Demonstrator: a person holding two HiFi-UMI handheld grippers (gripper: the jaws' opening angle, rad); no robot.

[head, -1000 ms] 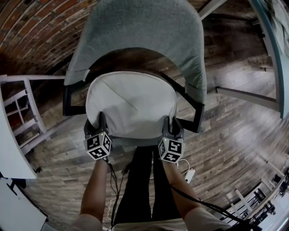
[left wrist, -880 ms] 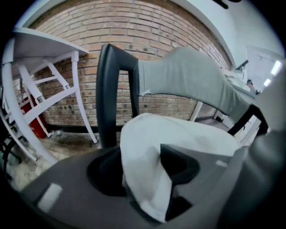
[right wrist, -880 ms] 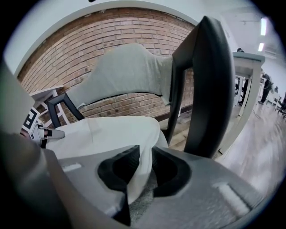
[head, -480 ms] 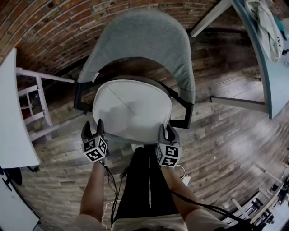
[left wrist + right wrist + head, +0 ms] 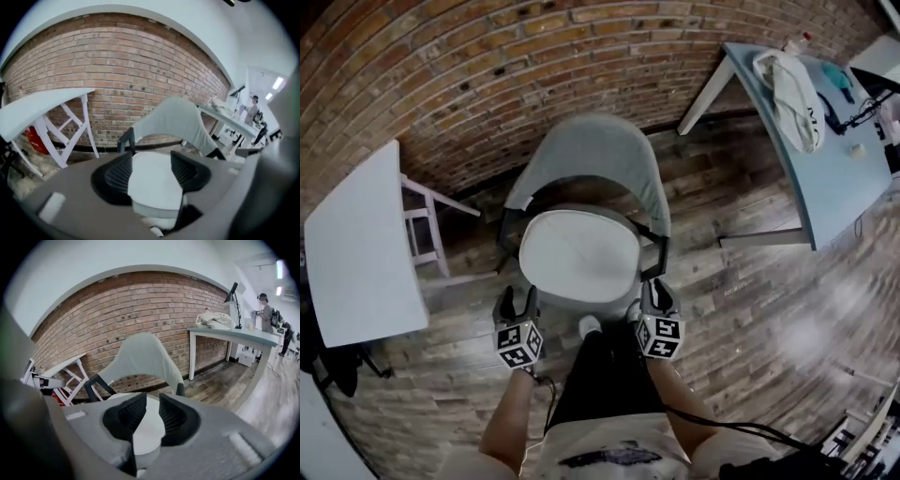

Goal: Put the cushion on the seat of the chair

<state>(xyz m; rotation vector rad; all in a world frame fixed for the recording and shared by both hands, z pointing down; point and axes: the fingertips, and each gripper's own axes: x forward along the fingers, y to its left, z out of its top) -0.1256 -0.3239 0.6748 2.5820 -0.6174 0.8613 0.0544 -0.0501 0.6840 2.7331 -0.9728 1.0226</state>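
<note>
The white round cushion (image 5: 578,251) lies flat on the seat of the grey chair (image 5: 586,155), below its curved backrest. My left gripper (image 5: 516,298) hangs in the air in front of the seat's left corner, open, with nothing between its pads. My right gripper (image 5: 657,291) hovers by the seat's right front corner, open with a narrower gap and also holding nothing. In the left gripper view the cushion (image 5: 152,180) shows far below between the jaws, with the backrest (image 5: 176,117) beyond. The right gripper view shows the same cushion (image 5: 147,430) and backrest (image 5: 140,357).
A white table (image 5: 361,244) stands left of the chair. A blue-grey table (image 5: 825,159) with a white cloth (image 5: 792,84) stands at the right. A brick wall (image 5: 487,84) runs behind. People (image 5: 265,310) stand far off at the right.
Both grippers have let go of the cushion's front edge and risen well above and back from the seat. The left jaws have spread wider. The cushion stays on the seat.
</note>
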